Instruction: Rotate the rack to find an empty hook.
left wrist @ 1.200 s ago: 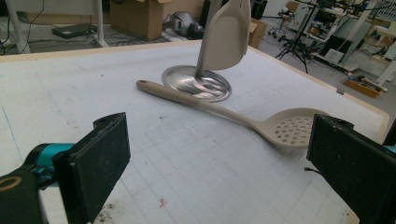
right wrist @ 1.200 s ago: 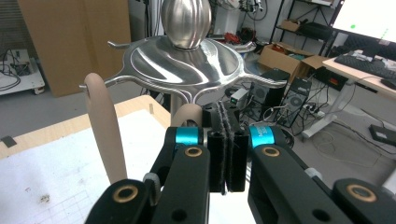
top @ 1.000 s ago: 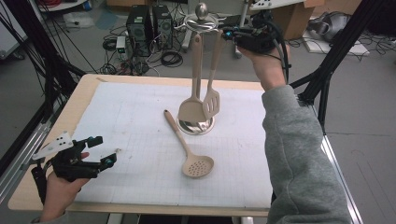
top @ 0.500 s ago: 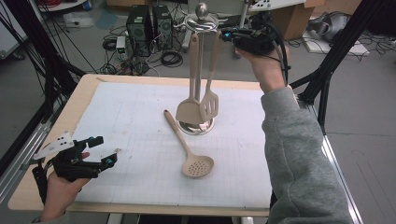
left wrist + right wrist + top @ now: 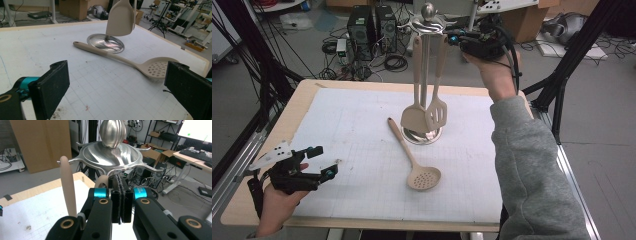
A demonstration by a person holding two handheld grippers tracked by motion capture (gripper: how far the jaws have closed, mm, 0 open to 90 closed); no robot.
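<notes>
Nothing moved vs. prior frames: closed right gripper (image 5: 451, 38) at steel utensil stand (image 5: 428, 22) w/ two beige tools hung, beige slotted spoon (image 5: 414, 158) left on mat, left gripper (image 5: 323, 162) open.

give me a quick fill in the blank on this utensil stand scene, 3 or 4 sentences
1. The skimmer spoon lies flat on the ____.
2. The number of utensils hanging from the metal stand is ____.
3. The left gripper has its jaws ____, with nothing between them.
4. The right gripper is raised at the ____ of the stand, jaws shut.

Missing words: table; two; open; top
</notes>
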